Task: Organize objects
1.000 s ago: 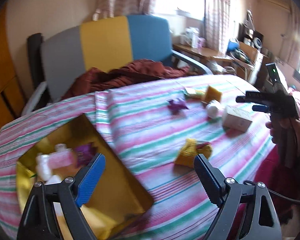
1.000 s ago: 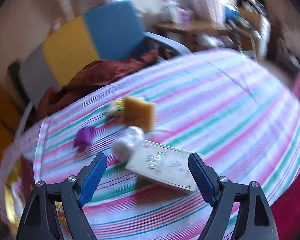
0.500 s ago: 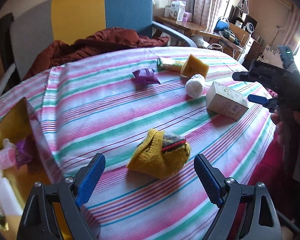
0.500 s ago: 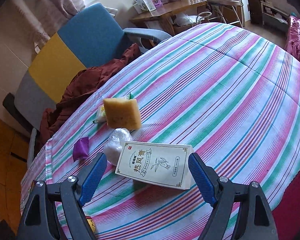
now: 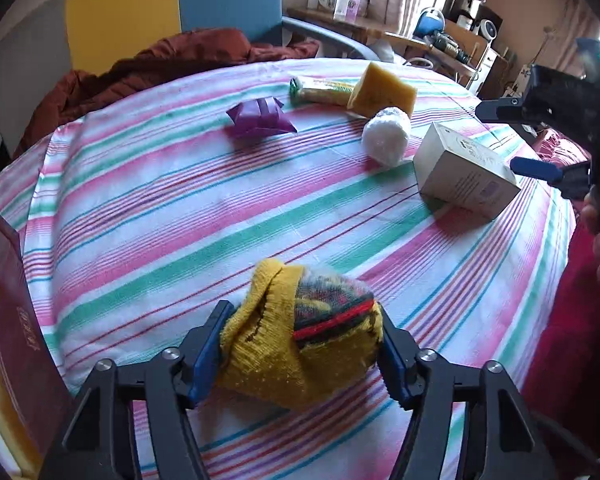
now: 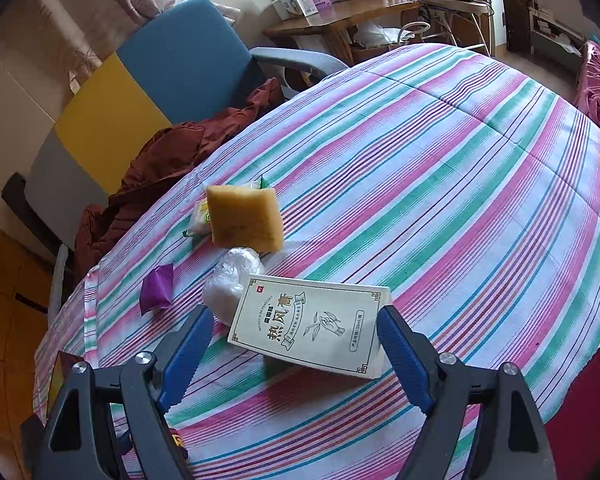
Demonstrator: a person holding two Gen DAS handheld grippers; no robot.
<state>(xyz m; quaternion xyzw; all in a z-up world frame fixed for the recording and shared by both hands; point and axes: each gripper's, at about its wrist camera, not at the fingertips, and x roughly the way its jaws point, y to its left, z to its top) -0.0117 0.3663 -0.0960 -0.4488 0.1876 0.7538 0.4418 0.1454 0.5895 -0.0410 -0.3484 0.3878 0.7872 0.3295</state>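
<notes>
- The left gripper [image 5: 302, 350] had its blue fingers [image 5: 208, 350] pressed on both sides of a yellow knitted sock bundle [image 5: 300, 340], which sat on the striped tabletop [image 5: 160, 208] right at the near edge.
- The sock bundle looked soft and light. It would squash when squeezed and would not break. The fat middle, where the fingers were, seemed a good place to hold it.
- The right gripper [image 6: 296, 344] had its fingers wide apart. They hung over the two ends of a white carton box [image 6: 312, 328] and did not seem to touch it.
- The carton box looked stiff but thin and light. A hard squeeze might dent it. Holding it across its flat sides seemed best.
- Near the box lay a white plastic-wrapped ball [image 6: 234, 280], a yellow sponge [image 6: 244, 218], a purple folded paper shape [image 5: 260, 118] and a green and yellow packet [image 5: 324, 90].
- The packet was partly hidden behind the sponge, so I could not tell what was in it.
- A dark red box [image 5: 16, 320] was cut off at the left edge of the left wrist view. What was inside it was hard to see.
- The bottom of the sock bundle was hidden by the fingers.
</notes>
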